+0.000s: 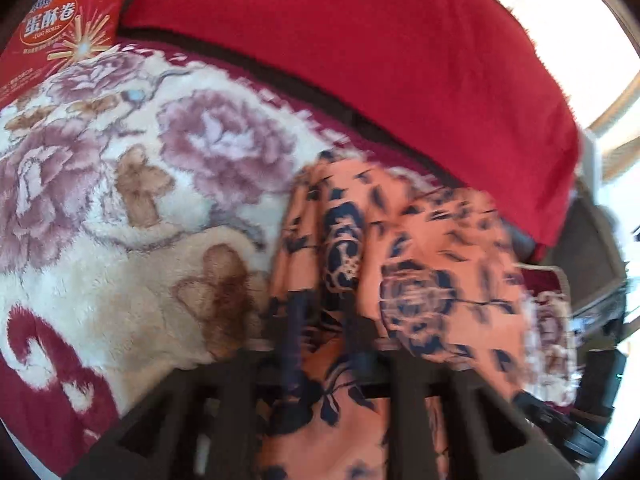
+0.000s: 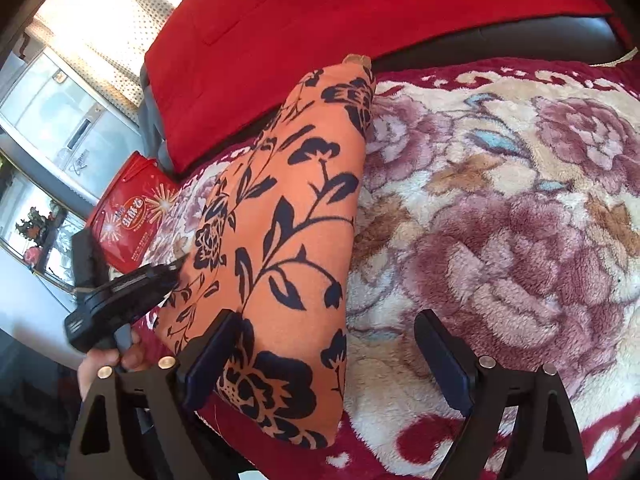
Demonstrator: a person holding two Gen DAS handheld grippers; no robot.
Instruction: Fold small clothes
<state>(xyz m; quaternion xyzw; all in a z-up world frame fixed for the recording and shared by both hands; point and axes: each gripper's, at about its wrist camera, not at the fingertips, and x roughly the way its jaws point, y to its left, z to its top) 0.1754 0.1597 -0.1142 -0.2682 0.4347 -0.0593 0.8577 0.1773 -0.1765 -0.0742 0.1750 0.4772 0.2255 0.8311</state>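
An orange garment (image 1: 420, 240) with a dark blue flower print lies on a plush floral blanket (image 1: 120, 184). The left wrist view is blurred. In it the cloth rises as a bunched fold from between my left gripper's (image 1: 328, 304) fingers and drapes back over its base, filling the gap. In the right wrist view the garment (image 2: 296, 220) is a long folded strip, and my left gripper (image 2: 174, 270) meets its left edge, held by a hand (image 2: 104, 360). My right gripper (image 2: 326, 316) stands wide open over the garment's near end, holding nothing. One of its fingers is above the cloth, the other above the blanket (image 2: 500, 220).
A thick red cushion (image 2: 320, 8) runs along the far edge of the blanket, with a dark sofa back behind it. A red egg-roll package (image 2: 128, 216) stands at the blanket's left end. Beyond that are a bright window and a glass cabinet (image 2: 60, 112).
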